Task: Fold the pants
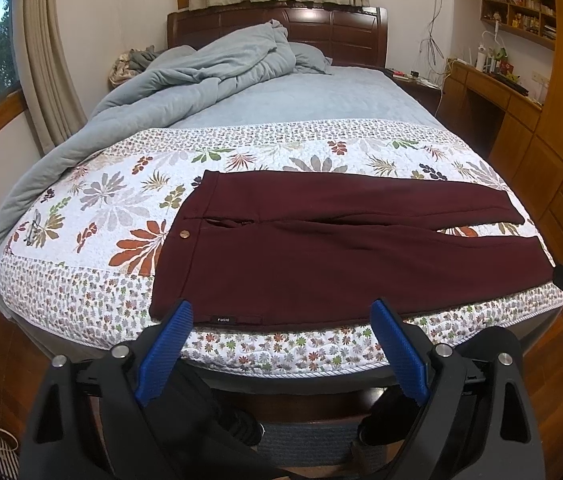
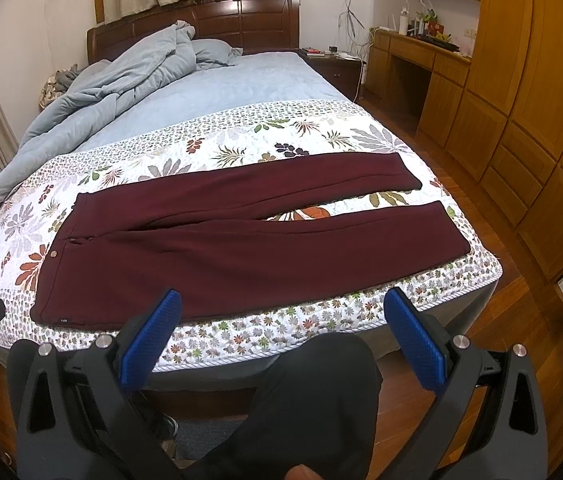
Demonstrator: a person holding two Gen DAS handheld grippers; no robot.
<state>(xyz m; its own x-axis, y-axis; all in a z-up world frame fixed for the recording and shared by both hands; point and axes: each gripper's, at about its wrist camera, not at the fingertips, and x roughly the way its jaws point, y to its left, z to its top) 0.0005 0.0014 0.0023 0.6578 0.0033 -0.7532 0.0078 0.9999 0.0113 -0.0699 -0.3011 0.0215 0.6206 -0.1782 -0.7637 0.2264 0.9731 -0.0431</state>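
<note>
Pants: one pair of dark maroon stretch-fabric pants (image 1: 345,248) lies flat and unfolded across the foot of the bed, waistband toward the left, two legs running to the right.
Legs: two, both straight; they part toward the hems, with a wedge of quilt showing between them.
Button: one small copper-coloured round button (image 1: 184,234) on the waistband, beside the open fly.
Label: one small dark tag with pale lettering (image 1: 223,319) at the near waist corner; the lettering is too small to read surely.
Quilt: one white quilted cotton bedspread printed with leaves and flowers (image 1: 93,216) under the pants, covering the foot of the bed.
Duvet: one rumpled pale blue-grey duvet (image 1: 209,68) heaped at the head end and trailing down the left side, well apart from the pants.
Headboard: one dark brown panelled wooden headboard (image 1: 321,28).
Left gripper: the black two-finger gripper with blue ribbed pads (image 1: 281,312) hovers at the near bed edge by the waist end, jaws spread wide, nothing between them, not touching the cloth.
Right gripper: a matching black gripper with blue pads (image 2: 283,302) hovers level over the near edge by the thigh of the pants, jaws equally wide apart and empty.
Person: a dark-trousered knee (image 2: 313,384) shows below the right gripper.
</note>
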